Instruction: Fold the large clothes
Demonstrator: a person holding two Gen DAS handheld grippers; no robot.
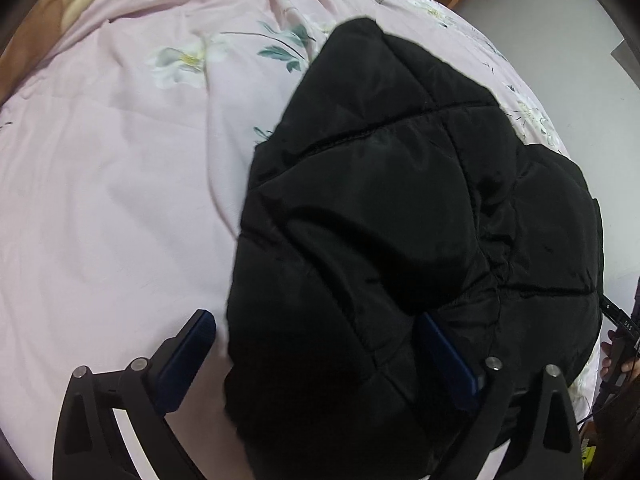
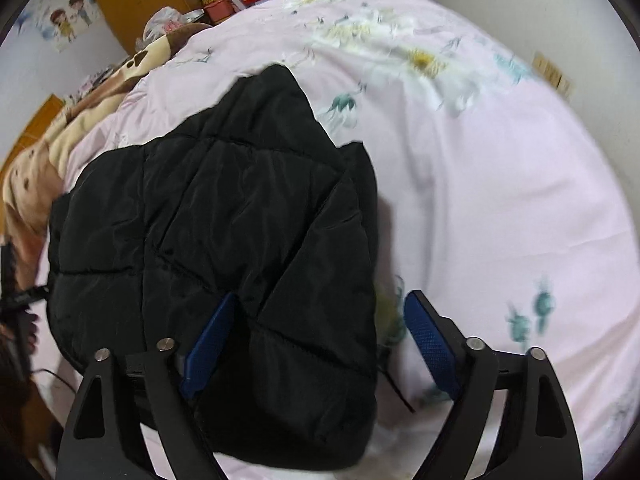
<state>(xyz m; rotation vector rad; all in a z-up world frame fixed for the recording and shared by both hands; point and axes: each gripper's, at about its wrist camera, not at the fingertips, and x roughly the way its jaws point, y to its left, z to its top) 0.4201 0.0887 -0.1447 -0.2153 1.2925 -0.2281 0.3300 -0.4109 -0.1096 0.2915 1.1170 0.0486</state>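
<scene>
A pink sheet (image 1: 112, 184) covers the bed. The folded black jacket (image 1: 400, 240) lies on it, toward 3 o'clock in the left view. Left gripper (image 1: 320, 356) and right gripper (image 2: 320, 340) gape wide, straddling jacket edges, pads not pressing.

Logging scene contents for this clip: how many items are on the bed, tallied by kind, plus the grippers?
Black quilted puffer jacket, folded: 1
Pink floral bedspread: 1
Brown and cream patterned blanket: 1
Black grippers with blue-padded fingers: 2 (left gripper, right gripper), both open astride the jacket's near corners
Total: 5
</scene>
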